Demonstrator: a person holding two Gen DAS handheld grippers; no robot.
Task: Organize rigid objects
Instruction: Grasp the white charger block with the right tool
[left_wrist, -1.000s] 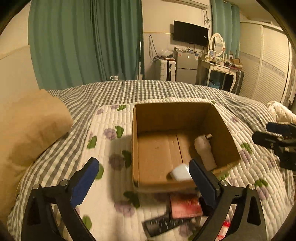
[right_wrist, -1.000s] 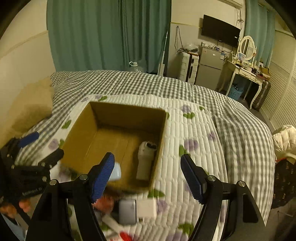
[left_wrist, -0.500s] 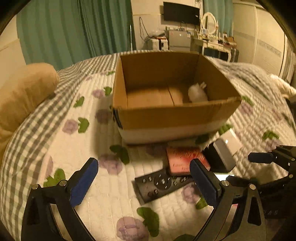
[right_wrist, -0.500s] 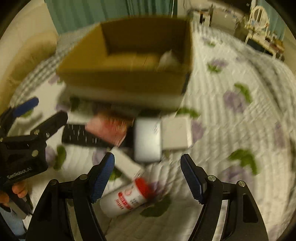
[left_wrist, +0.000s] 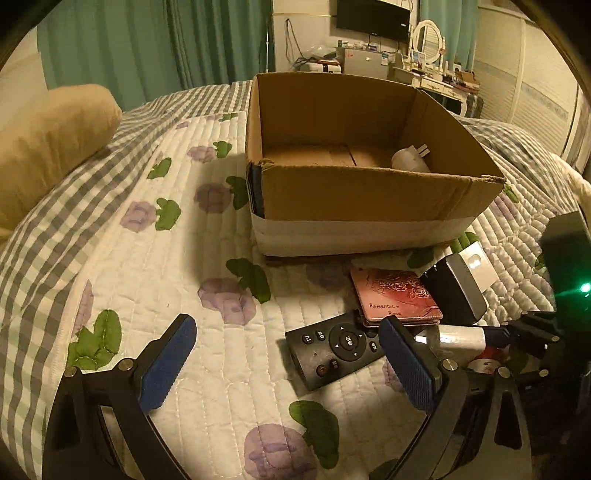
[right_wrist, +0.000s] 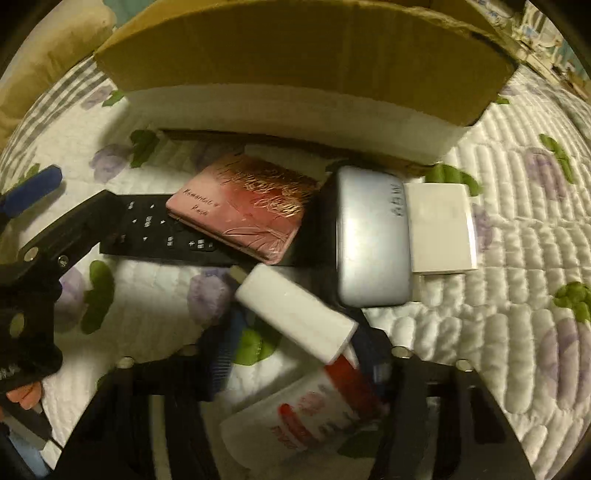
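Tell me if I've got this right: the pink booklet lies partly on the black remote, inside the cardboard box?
Not quite. The pink booklet does lie partly on the remote, but outside the box, on the quilt in front of it, as the left wrist view shows.

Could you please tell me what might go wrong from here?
The white rectangular block lies tilted across the red-capped white bottle, within the right claw; a skewed pinch may let it slip or roll the bottle. The pink rose-printed box overlaps the black remote control, so lifting the remote could drag it.
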